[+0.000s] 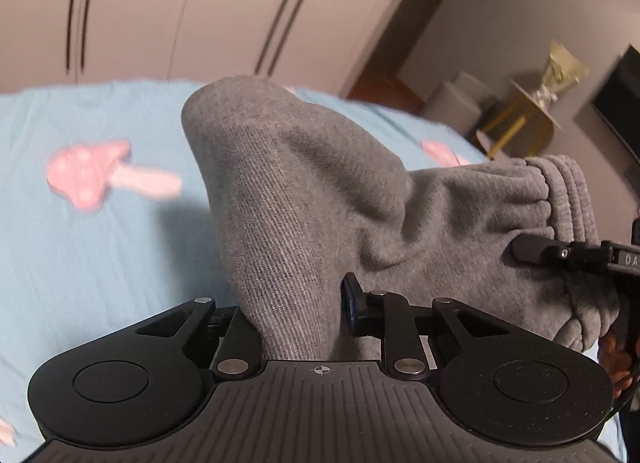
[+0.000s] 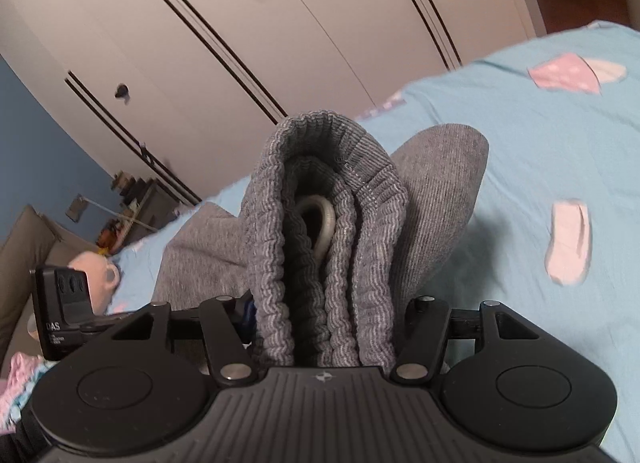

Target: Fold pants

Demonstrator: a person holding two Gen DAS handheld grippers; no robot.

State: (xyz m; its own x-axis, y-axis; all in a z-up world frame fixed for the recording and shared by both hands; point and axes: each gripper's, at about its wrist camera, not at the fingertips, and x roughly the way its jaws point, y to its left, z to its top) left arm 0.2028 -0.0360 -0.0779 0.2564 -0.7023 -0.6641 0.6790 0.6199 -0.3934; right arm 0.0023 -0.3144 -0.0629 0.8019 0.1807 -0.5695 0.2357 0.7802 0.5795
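Observation:
Grey sweatpants (image 1: pixel 304 183) hang lifted above a light blue bedsheet (image 1: pixel 100 255). My left gripper (image 1: pixel 296 305) is shut on a fold of the grey leg fabric, which rises in a ridge in front of it. My right gripper (image 2: pixel 326 315) is shut on the bunched ribbed waistband (image 2: pixel 372 223), with a pale drawstring loop (image 2: pixel 326 223) showing inside the fold. In the left wrist view a finger of the right gripper (image 1: pixel 532 249) presses on the cloth below the waistband (image 1: pixel 568 191). The left gripper's body (image 2: pixel 64 315) shows at the left of the right wrist view.
The bedsheet (image 2: pixel 540 143) carries pink mushroom prints. A white wardrobe (image 1: pixel 180 3) with dark vertical lines stands behind the bed. A gold side table (image 1: pixel 528 115) and a dark screen (image 1: pixel 620 103) stand at the right. A pink plush toy (image 2: pixel 92 275) lies by a brown sofa (image 2: pixel 20 247).

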